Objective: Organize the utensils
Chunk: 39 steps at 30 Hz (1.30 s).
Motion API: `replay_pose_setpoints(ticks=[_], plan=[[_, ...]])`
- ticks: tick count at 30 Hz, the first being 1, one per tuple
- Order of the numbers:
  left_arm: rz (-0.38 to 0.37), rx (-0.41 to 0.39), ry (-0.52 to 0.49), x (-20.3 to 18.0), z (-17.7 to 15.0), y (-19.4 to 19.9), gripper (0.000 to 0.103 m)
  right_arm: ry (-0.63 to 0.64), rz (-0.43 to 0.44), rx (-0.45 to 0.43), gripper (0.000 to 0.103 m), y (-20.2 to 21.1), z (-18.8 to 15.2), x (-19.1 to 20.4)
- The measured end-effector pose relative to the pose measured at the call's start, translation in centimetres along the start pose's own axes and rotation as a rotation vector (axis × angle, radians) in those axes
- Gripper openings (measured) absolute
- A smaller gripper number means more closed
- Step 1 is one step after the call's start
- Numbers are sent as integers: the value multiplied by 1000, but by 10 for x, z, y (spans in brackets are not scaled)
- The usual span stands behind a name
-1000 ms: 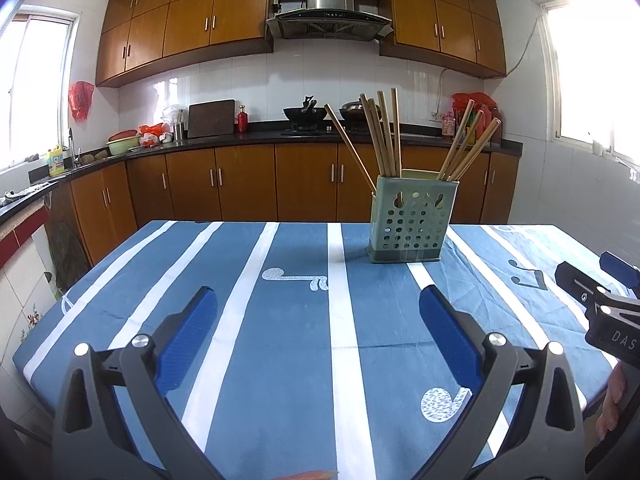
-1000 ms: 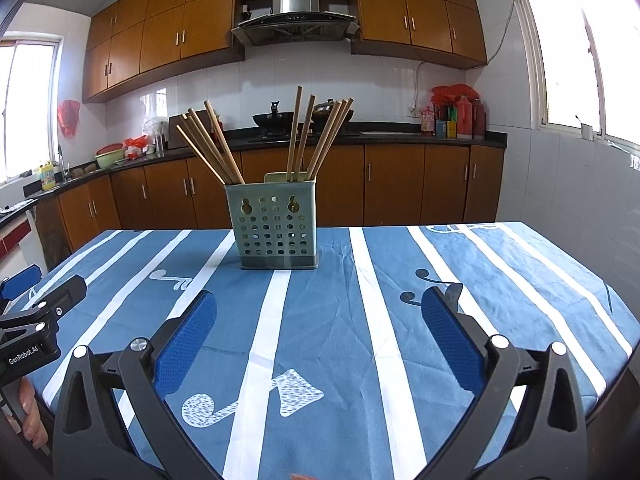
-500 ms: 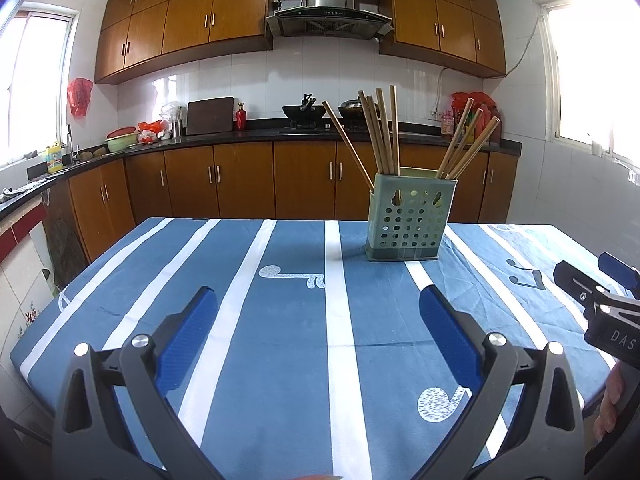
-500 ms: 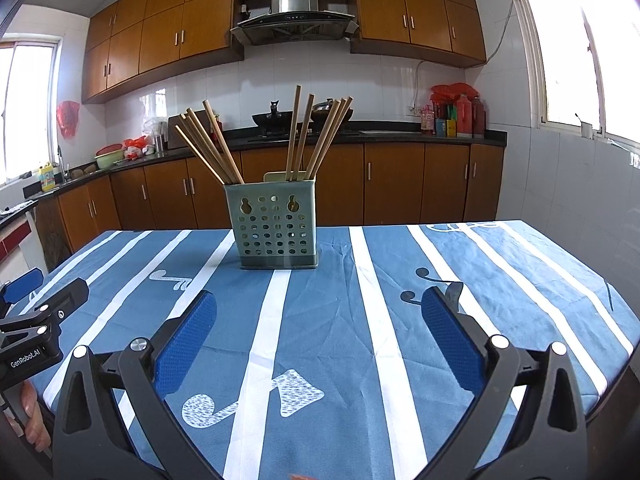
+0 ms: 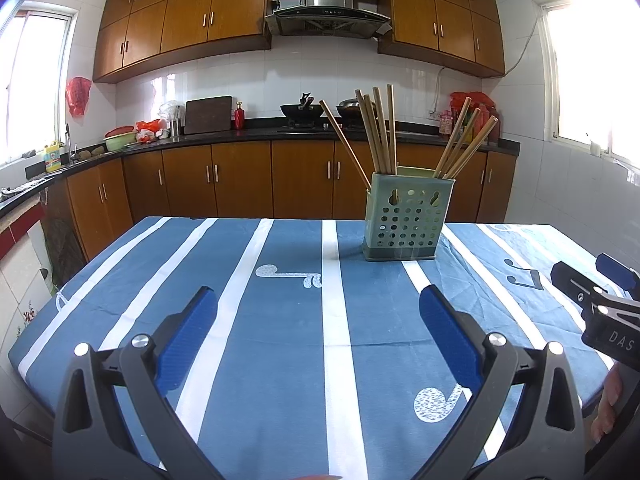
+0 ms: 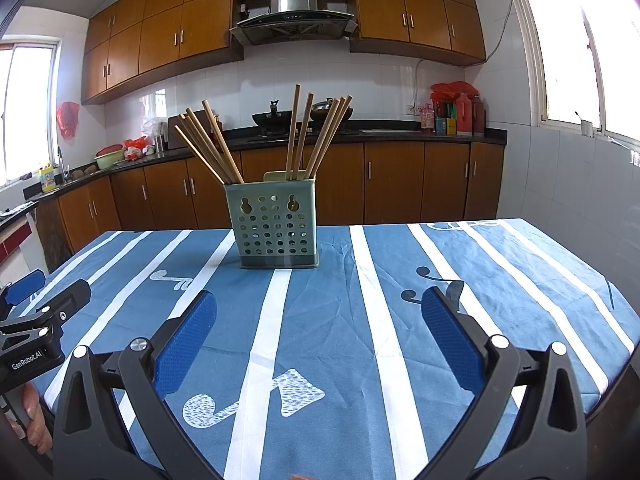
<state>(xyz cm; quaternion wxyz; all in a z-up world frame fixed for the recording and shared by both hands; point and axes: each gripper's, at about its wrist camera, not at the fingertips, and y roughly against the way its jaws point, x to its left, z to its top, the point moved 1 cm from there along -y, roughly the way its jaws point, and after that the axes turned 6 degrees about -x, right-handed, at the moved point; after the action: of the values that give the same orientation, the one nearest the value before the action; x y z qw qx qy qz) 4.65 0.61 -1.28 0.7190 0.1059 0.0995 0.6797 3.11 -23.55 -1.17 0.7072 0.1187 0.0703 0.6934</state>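
Chopsticks [image 6: 224,148] all stand in the green perforated holder [image 6: 276,226], two fanned bunches, on the striped counter [image 6: 360,312]. Left hand-held gripper [image 5: 318,334] spread wide, empty, near the counter's front edge; right hand-held gripper [image 6: 320,334] likewise open, empty. No loose utensils visible, so the task looks done or nearly so.
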Motion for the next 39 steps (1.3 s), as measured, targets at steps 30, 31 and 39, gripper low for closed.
replay_pose_setpoints(ticks=[30, 31, 39], plan=[[-3, 2, 2, -4, -1, -1, 99, -4, 0, 3, 101, 0, -1, 1], [-3, 2, 2, -5, -1, -1, 99, -3, 0, 3, 101, 0, 0, 1], [-3, 4, 3, -7, -2, 0, 99, -3, -1, 3, 101, 0, 0, 1]])
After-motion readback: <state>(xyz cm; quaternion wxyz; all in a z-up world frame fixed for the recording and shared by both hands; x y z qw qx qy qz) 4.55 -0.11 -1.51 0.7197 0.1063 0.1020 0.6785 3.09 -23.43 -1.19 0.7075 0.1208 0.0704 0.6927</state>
